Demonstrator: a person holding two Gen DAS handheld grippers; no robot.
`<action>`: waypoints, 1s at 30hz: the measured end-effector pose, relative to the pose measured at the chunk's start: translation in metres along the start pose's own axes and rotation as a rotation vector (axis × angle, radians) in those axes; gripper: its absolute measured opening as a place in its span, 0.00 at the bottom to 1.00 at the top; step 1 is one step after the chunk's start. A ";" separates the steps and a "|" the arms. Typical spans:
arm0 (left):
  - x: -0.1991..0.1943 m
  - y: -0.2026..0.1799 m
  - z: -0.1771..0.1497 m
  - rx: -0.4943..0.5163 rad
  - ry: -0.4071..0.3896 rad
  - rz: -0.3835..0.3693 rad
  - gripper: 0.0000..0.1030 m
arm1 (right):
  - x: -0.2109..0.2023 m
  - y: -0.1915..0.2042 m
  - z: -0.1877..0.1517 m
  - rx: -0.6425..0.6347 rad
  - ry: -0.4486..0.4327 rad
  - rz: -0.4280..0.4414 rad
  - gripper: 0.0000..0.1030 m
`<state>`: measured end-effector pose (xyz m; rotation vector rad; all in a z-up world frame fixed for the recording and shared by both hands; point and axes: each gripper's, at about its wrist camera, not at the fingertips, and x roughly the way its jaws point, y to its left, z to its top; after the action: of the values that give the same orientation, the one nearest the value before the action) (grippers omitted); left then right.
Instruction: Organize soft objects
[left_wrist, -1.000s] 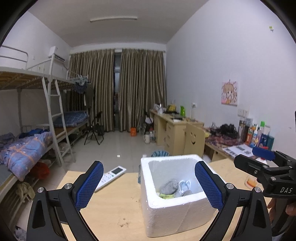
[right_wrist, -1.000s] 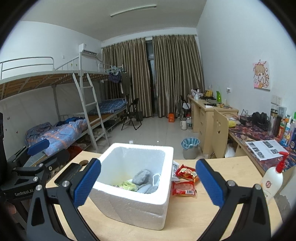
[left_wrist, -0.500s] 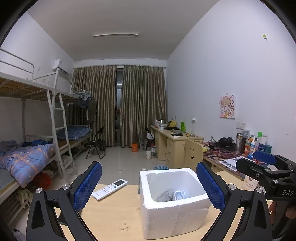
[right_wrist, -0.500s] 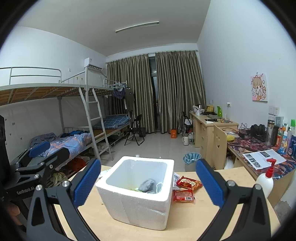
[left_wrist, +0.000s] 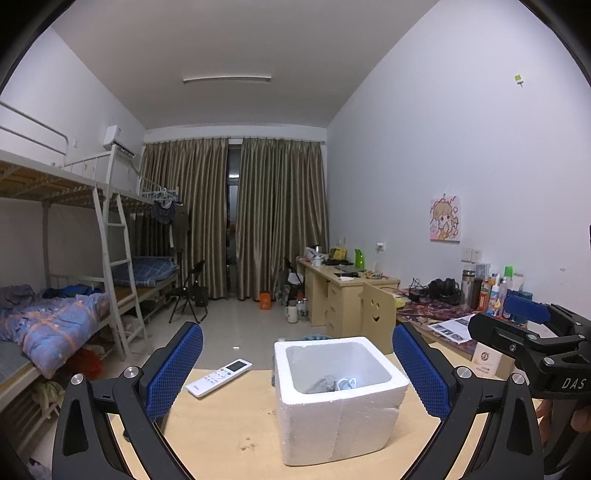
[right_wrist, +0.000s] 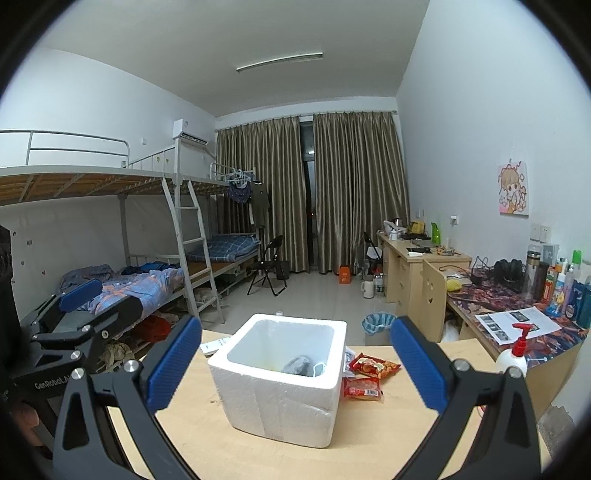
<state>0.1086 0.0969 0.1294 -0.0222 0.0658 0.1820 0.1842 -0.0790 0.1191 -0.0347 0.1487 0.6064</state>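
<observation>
Nearest to us, our left gripper (left_wrist: 297, 363) and our right gripper (right_wrist: 295, 354) both stand spread wide with nothing between the blue pads, raised above the table (left_wrist: 229, 439) and level with each other. We judge this a resting pose: neither is reaching for anything, and each frames the foam box (left_wrist: 338, 398) from its own side.

The box sits open-topped on the wooden surface, just ahead of both tools, placed where either hand can drop things in from above. Inside it we see a grey soft item (right_wrist: 297, 365) and a white face mask (right_wrist: 321, 369) lying low against the far right wall, with a hint of something yellow-green beneath them; so the soft things appear already gathered, and the task looks close to done.

Just to the right of the box lie two red snack packets (right_wrist: 364, 376), touching its side or nearly so; we cannot tell whether they count as soft objects. A white remote control (left_wrist: 219, 376) lies to the box's left, near the table's far edge, and a pump bottle (right_wrist: 513, 354) stands well off to the right. Beyond are the bunk beds (right_wrist: 147, 273), desks (left_wrist: 332, 291) and drawn curtains (left_wrist: 236, 218).
</observation>
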 end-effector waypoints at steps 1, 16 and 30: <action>-0.003 0.000 0.001 0.000 -0.001 -0.001 1.00 | -0.003 0.001 0.000 -0.002 -0.002 -0.003 1.00; -0.051 -0.011 0.004 0.021 -0.039 -0.013 1.00 | -0.049 0.011 -0.001 -0.019 -0.034 -0.027 1.00; -0.108 -0.022 -0.004 0.044 -0.058 -0.016 1.00 | -0.097 0.023 -0.017 -0.020 -0.059 -0.034 1.00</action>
<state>0.0064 0.0556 0.1328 0.0259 0.0115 0.1650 0.0901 -0.1165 0.1173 -0.0387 0.0848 0.5743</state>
